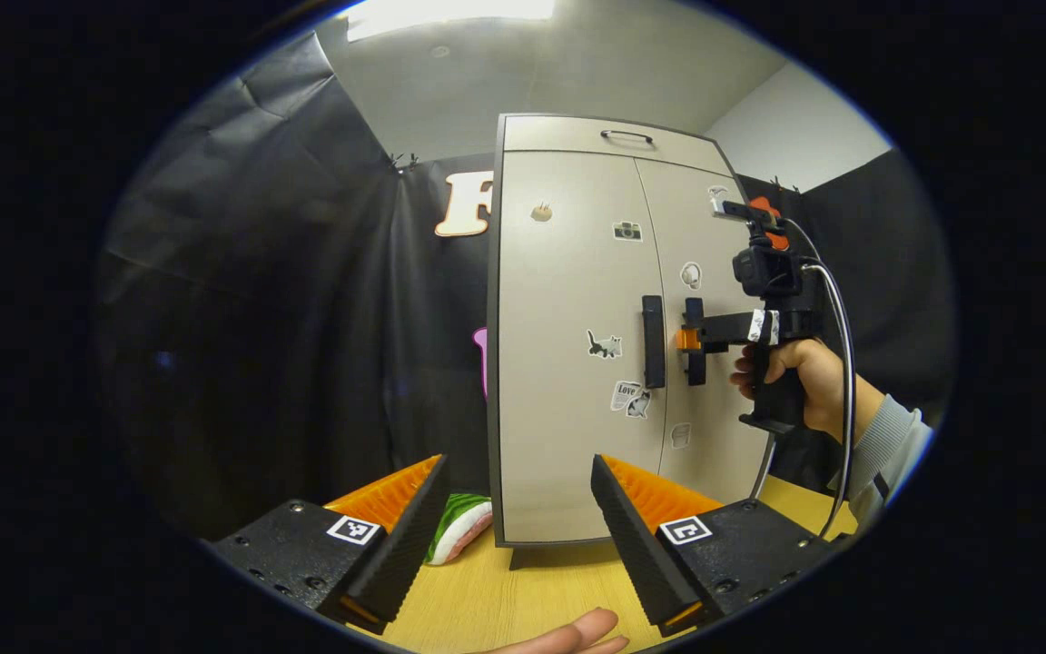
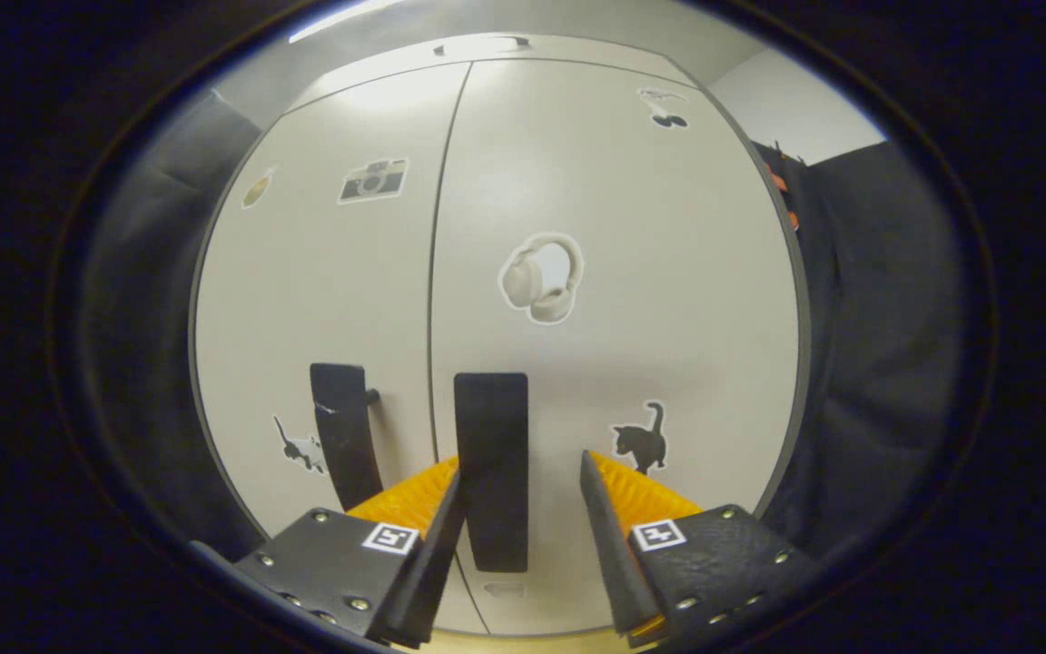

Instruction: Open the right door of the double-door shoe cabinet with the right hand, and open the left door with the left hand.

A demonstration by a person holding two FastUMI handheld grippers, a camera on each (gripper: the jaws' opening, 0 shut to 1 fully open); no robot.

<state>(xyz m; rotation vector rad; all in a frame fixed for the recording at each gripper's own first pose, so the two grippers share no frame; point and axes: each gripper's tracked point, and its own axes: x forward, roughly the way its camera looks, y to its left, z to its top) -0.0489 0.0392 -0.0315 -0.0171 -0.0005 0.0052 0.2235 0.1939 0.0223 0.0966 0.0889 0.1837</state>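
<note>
At the right door's handle (image 2: pixel 490 468) (doors closed), both tools gape, empty.

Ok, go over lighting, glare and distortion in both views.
Left gripper view: a ceiling light blows out at the top, the cabinet is evenly lit, its edges bowed. Right gripper view: soft glare on the right door, strong fisheye bulge, the right handle sharp between the open tongs.

Left gripper view: a green, white and pink item (image 1: pixel 459 527) on the worktop (image 1: pixel 505 599) is largely hidden behind the left tongs' finger (image 1: pixel 414 536) and the shoe cabinet (image 1: pixel 568 363); identity undetermined. Fingertips of a hand (image 1: pixel 577 633) are cut off at the lower edge. Right gripper view: the sticker (image 2: pixel 505 590) below the right door handle (image 2: pixel 492 472) is too faint to identify.
</note>
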